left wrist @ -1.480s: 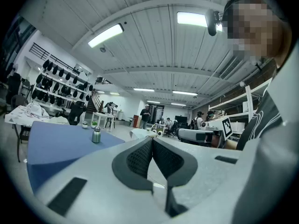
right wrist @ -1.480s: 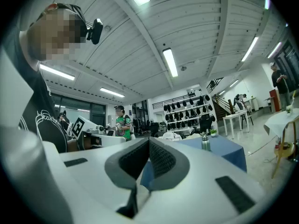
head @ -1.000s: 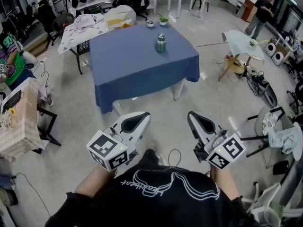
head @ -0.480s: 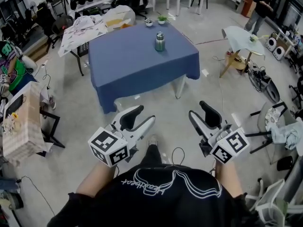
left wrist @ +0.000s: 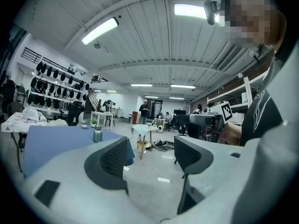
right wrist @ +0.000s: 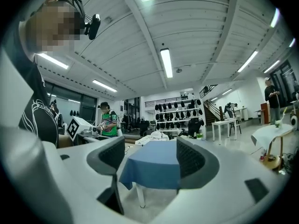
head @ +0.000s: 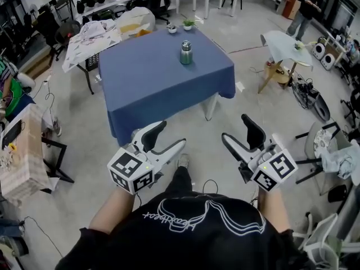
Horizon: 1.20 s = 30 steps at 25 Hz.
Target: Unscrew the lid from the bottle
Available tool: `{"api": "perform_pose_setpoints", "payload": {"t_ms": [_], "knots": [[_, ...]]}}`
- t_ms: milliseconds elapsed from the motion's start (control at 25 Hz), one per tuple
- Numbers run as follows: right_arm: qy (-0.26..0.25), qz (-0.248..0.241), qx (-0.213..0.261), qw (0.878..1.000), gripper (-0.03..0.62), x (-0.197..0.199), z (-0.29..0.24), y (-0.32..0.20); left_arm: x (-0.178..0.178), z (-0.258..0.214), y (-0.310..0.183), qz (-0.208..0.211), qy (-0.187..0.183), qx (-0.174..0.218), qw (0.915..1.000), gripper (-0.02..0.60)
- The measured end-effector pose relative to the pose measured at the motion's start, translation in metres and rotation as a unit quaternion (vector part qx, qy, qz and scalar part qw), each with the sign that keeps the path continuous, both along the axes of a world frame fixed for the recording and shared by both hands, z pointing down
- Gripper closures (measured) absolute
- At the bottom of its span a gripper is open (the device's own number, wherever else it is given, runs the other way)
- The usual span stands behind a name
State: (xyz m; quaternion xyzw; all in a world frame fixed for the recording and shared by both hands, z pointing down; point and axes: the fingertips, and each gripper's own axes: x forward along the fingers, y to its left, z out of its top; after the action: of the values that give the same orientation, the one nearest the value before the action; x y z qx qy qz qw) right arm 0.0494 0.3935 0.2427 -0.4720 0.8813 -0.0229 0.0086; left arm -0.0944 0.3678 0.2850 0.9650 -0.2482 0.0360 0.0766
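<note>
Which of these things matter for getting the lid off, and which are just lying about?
For the job: bottle with lid on, standing on the blue table; left gripper and right gripper, both short of the table, their jaws have just been opening, nothing between them.
Lying about: small potted plant; round white side table; cloth-heaped table.

At the upper middle of the head view stands a counter under a plain deep-blue cloth [head: 163, 80]. On it is a small green-grey metal bottle [head: 186, 55] with a silvery lid [head: 186, 44]. Lower down, the pale grey-white left gripper [head: 170, 135] and right gripper [head: 235, 127] have black-padded jaws, which have just been opening with nothing between them. Their marker cubes [head: 130, 171] carry black-and-white squares. At the bottom, the person's black shirt [head: 185, 241] bears a white line print. The smooth floor [head: 90, 128] is pale grey.
</note>
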Motion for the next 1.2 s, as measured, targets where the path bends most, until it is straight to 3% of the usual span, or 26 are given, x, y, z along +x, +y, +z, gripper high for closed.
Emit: {"api": "perform_pose_setpoints", "payload": {"t_ms": [280,560,920,1040,1200], "knots": [[0.003,0.004,0.003,1.0,0.244,0.014,0.005,-0.078,0.017,0.012,-0.083,0.008,-0.007,-0.007,0.9999,0.272],[-0.014,-0.013,-0.022,1.0,0.24,0.028,0.018,-0.183,0.034,0.039,-0.213,-0.013,-0.018,-0.041,0.9989,0.27],[-0.015,-0.009,-0.049,0.999,0.241,0.042,0.035,-0.319,0.063,0.093,-0.366,0.014,-0.074,-0.039,0.9964,0.27],[-0.016,-0.01,-0.059,0.998,0.241,0.044,0.044,-0.347,0.074,0.111,-0.409,0.016,-0.095,-0.025,0.9951,0.27],[-0.017,-0.004,-0.076,0.997,0.241,0.05,0.058,-0.365,0.091,0.144,-0.453,0.015,-0.139,-0.034,0.9896,0.27]]}}
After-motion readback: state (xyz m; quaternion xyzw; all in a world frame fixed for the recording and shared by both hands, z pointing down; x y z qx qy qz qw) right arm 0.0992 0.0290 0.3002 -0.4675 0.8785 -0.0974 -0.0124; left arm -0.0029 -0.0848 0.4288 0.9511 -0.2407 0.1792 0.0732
